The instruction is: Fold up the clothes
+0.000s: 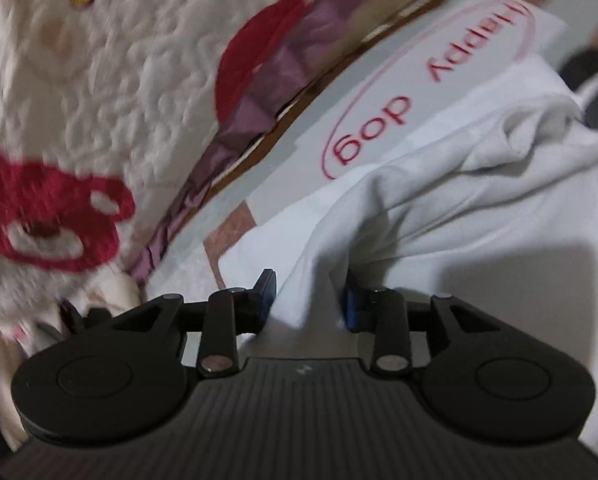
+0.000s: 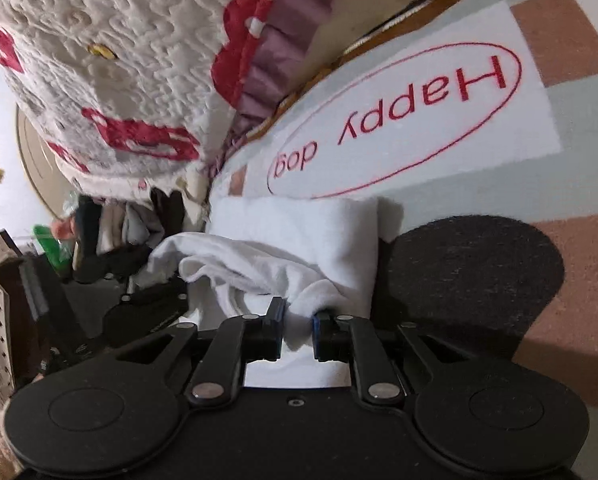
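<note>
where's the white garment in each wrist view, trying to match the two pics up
Left wrist view: the white garment fills the lower right, bunched between the left tool fingers.
Right wrist view: the white garment sits lower centre, running into the right tool.
Shared landmark: the red "Happy dog" oval on the mat, just beyond the garment in both.

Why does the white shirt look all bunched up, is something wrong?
Nothing is broken or spilled. The white shirt is rumpled because both grippers pinch it: the left gripper and the right gripper each have cloth between their fingers. It lies on the "Happy dog" mat, only partly folded.
</note>
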`<state>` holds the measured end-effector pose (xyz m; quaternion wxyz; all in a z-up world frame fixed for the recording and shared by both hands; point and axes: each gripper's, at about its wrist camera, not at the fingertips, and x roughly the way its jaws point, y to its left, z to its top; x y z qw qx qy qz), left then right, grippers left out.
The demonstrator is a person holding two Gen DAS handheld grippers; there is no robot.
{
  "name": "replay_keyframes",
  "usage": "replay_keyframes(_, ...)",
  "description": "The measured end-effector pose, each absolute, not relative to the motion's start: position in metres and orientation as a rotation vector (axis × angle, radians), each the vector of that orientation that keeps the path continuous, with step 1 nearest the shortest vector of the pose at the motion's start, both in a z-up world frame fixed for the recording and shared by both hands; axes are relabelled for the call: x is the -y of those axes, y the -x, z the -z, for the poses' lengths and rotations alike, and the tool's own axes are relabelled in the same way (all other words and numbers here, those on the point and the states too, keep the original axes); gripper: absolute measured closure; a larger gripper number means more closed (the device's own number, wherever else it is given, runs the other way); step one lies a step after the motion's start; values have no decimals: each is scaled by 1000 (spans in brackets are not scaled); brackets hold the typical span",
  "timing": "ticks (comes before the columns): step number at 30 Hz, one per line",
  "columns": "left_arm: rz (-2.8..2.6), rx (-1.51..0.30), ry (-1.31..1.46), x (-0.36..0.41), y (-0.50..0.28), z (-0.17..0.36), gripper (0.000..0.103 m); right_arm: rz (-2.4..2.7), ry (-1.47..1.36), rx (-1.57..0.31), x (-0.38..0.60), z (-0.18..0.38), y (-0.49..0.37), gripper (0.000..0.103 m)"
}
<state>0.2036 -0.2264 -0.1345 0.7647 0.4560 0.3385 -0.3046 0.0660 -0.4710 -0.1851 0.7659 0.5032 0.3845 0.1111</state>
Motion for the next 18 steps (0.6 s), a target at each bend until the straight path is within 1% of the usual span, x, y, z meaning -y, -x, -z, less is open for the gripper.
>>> replay_keyframes(3, 634, -727, -896, 220, -204, 123, 75, -238, -1092, -740, 476, 178, -51, 63)
replay_keyframes(5, 618, -695, -836, 214, -199, 108, 74, -208, -1119, -687, 484, 172, -39, 60)
replay_keyframes(6, 610, -678, -806, 210, -197, 100, 72, -190, -1147, -666, 490, 169, -33, 56)
replay_keyframes(7, 604, -669, -781, 206, -196, 95, 69, -191, -1105, -633, 491, 163, -26, 53)
replay_keyframes(8, 597, -661, -764, 203, -198, 92, 62, -193, -1059, -599, 491, 157, -20, 52)
replay_keyframes(9, 599, -654, -757, 201, -201, 92, 58, -194, -1013, -566, 491, 151, -14, 52)
replay_keyframes(10, 604, -649, -753, 199, -204, 92, 58, -190, -928, -547, 486, 148, -10, 52)
replay_keyframes(13, 604, -621, -766, 196, -212, 93, 58, -222, -678, -566, 461, 150, -10, 52)
replay_keyframes(16, 533, -568, -773, 193, -217, 92, 59, -222, -511, -600, 440, 157, -23, 52)
replay_keyframes(18, 477, -564, -694, 185, -225, 84, 61, -240, -580, -603, 444, 165, -30, 52)
